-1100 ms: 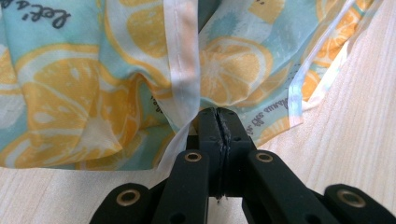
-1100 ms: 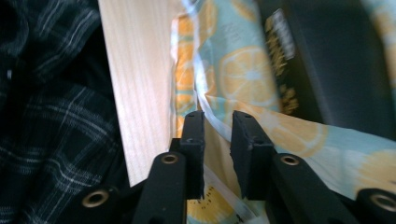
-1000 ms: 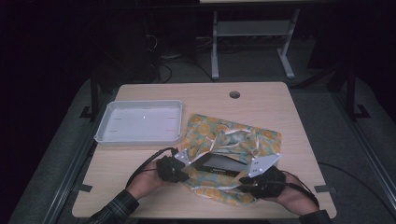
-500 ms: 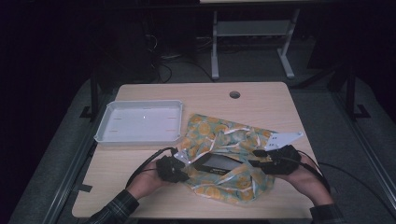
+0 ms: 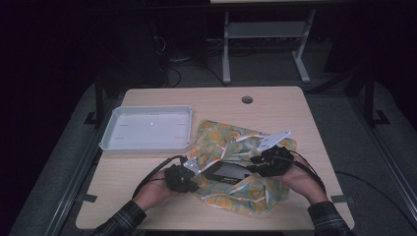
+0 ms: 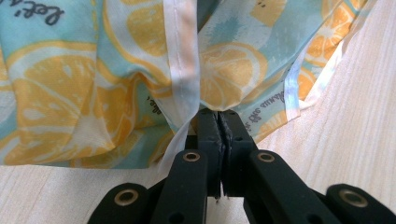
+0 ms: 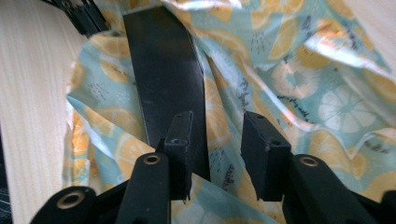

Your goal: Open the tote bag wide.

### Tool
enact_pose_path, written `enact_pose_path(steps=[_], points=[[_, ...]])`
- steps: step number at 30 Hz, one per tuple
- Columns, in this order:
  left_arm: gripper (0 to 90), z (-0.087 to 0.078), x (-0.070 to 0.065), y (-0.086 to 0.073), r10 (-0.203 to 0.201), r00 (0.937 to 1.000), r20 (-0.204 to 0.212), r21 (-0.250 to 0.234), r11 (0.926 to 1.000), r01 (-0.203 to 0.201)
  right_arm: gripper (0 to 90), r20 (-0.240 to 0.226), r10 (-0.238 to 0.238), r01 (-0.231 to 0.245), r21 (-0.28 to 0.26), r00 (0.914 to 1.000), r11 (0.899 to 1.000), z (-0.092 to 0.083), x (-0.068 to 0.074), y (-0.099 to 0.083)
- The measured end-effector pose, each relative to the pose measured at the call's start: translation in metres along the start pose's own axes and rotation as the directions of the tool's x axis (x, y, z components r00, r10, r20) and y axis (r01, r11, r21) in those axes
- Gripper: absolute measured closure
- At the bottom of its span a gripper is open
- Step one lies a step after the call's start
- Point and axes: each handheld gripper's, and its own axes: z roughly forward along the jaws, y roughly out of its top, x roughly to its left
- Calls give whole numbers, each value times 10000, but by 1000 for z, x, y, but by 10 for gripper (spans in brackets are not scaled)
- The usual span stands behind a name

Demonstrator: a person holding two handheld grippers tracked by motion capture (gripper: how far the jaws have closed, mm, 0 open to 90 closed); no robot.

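A cloth bag (image 5: 231, 145) printed with orange slices lies crumpled on the wooden table, with a flat black object (image 5: 227, 171) lying in its folds. My left gripper (image 5: 193, 176) is shut on the bag's left edge; in the left gripper view its jaws (image 6: 218, 119) pinch the cloth (image 6: 93, 93) beside a white hem. My right gripper (image 5: 254, 167) sits at the black object's right end. Its jaws (image 7: 217, 126) stand apart and have just been closing, over the cloth (image 7: 303, 70) and the edge of the black object (image 7: 163, 74), pressing on nothing.
A white tray (image 5: 147, 145) stands empty at the back left, close to the bag. A round cable hole (image 5: 247, 100) sits near the table's far edge. Cables trail from both grippers toward the front edge.
The right gripper moved from the bag's near right corner away from the table's front edge and in toward the black object. The left gripper kept still, holding the cloth.
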Motion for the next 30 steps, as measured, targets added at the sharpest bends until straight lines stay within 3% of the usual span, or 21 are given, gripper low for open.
enact_pose_path(steps=[4,7,15,19,30], points=[[877,0,0,0,-17,10000,0,-23,10000,17,791,63,-174,172,319,9998,9993,6,-2,-3],[877,0,1,0,-5,10000,0,17,10000,5,886,229,-189,184,202,9996,9996,3,-4,-3],[879,0,1,0,-46,10000,20,22,10000,46,895,910,-115,91,258,9958,9996,-2,-16,-6],[880,0,1,0,-73,10000,37,1,10000,73,896,1315,82,-133,381,9913,9992,-1,-27,-10],[880,0,1,-1,-153,9998,96,10,9999,153,896,1755,844,-943,488,9808,9944,7,-62,-22]])
